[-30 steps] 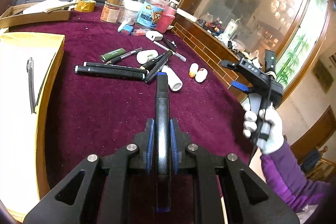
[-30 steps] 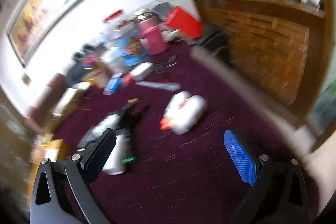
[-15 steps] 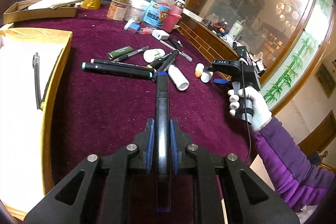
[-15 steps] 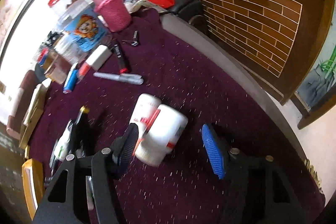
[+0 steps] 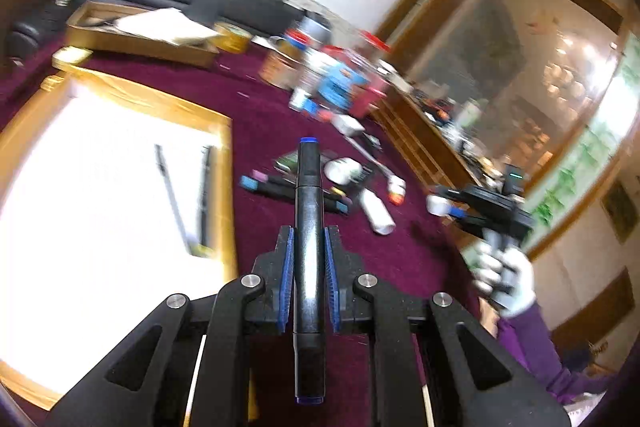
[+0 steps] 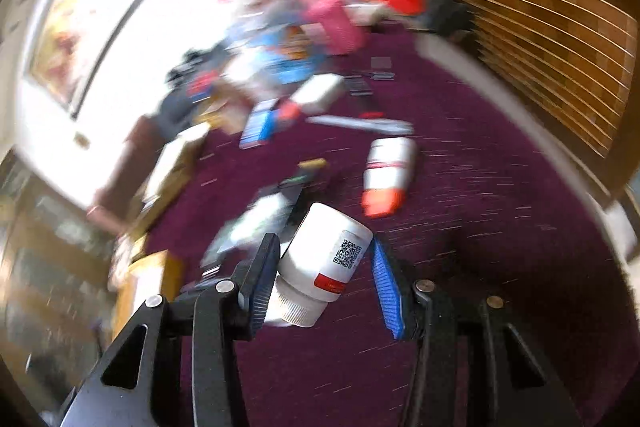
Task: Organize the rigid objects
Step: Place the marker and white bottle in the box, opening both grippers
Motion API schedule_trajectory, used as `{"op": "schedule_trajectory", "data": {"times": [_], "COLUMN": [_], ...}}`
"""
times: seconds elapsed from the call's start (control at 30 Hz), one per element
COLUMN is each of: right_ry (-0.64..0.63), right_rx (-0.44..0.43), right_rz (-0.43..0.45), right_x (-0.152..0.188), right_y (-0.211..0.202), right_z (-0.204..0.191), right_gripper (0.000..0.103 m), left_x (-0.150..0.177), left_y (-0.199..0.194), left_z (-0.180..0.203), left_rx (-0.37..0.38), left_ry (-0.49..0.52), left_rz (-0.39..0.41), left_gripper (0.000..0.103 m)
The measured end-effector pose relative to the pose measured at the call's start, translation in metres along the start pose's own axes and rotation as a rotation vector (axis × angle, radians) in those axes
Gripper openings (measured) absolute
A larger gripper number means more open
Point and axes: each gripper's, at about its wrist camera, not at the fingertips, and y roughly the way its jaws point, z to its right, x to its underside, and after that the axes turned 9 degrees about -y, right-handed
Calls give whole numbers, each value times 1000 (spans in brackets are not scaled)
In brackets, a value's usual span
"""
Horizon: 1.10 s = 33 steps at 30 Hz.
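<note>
My left gripper (image 5: 309, 239) is shut on a black marker (image 5: 308, 187) with blue ends, held above the maroon cloth beside the gold-rimmed white tray (image 5: 224, 167). Two dark pens (image 5: 176, 195) lie in that tray. Loose markers (image 5: 276, 189), a white tube (image 5: 376, 213) and an orange-capped white bottle (image 6: 386, 175) lie on the cloth. My right gripper (image 6: 324, 247) has its jaws closing, with a white bottle (image 6: 320, 263) bearing a QR label between the pads, both touching it. It hangs tilted above the cloth. The left wrist view shows this gripper (image 5: 452, 205) at the right, in a gloved hand (image 5: 508, 275).
A cardboard box (image 5: 140, 43) of papers and a cluster of jars and cans (image 5: 332, 83) stand at the far side. A grey pen (image 6: 360, 125) and a small white box (image 6: 320, 93) lie beyond the bottles. A wooden brick-pattern ledge (image 6: 540, 27) borders the table's right.
My right gripper went from wide open to closed around the white bottle and lifted it from beside the orange-capped one. My left gripper swung toward the tray, still holding the marker.
</note>
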Motion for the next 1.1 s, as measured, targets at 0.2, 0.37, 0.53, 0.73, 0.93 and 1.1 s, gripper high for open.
{"op": "schedule_trajectory", "data": {"times": [0.2, 0.37, 0.53, 0.73, 0.93, 1.1], "right_ry": [-171, -274, -380, -493, -518, -483], "right_rx": [-219, -312, -309, -228, -105, -167], "right_rz": [-97, -220, -344, -427, -421, -334], "right_x": [11, 38, 67, 88, 83, 63], "right_y": [28, 79, 142, 205, 247, 206], "right_z": [-111, -199, -277, -328, -339, -324], "right_gripper": [42, 42, 42, 42, 43, 43], "left_x": [-34, -54, -67, -63, -52, -49], "left_y": [-1, 26, 60, 62, 47, 44], "left_z": [-45, -87, -125, -166, -178, -180], "left_rx": [-115, -145, -195, -174, -114, -81], "left_ry": [-46, -159, -244, -436, -505, -519], "left_rz": [-1, -37, -51, -23, -14, -11], "left_gripper": [12, 12, 12, 14, 17, 20]}}
